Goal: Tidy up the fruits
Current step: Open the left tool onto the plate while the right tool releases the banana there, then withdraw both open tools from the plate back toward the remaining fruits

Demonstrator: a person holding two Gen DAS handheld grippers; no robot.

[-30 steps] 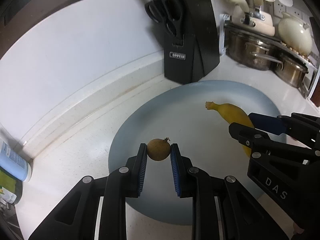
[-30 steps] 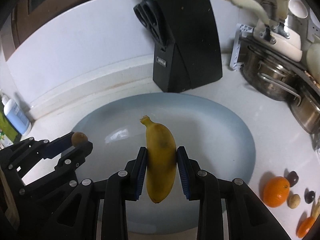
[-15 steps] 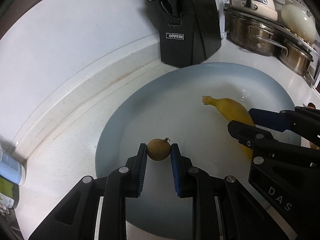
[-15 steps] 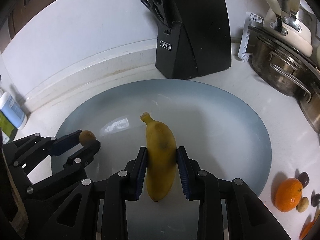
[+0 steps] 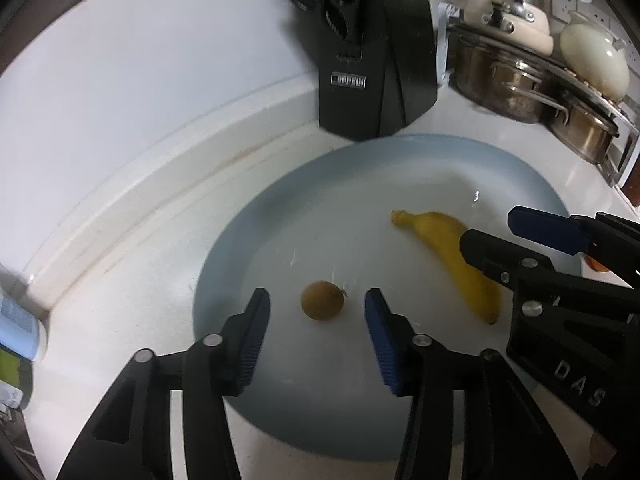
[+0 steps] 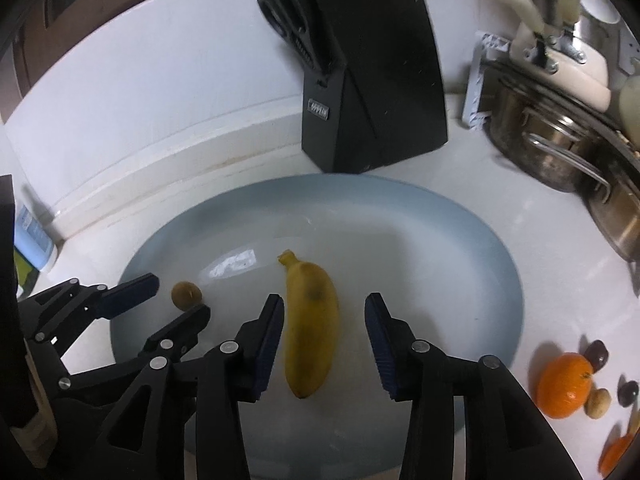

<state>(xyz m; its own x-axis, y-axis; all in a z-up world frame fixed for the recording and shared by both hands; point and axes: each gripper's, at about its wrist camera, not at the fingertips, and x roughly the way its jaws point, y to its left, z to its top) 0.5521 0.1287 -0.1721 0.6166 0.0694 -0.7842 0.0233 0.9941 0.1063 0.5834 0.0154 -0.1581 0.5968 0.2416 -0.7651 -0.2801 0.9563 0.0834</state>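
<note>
A large pale blue oval plate lies on the white counter. A small round brown fruit lies on its left part, between the spread fingers of my open left gripper. A yellow banana lies on the plate between the spread fingers of my open right gripper. Neither fruit is gripped.
A black knife block stands behind the plate. Steel pots stand at the back right. An orange and several small fruits and nuts lie on the counter right of the plate. A blue-labelled bottle stands far left.
Both grippers have opened over the plate. The brown fruit and the banana, held before, now lie loose on the plate.
</note>
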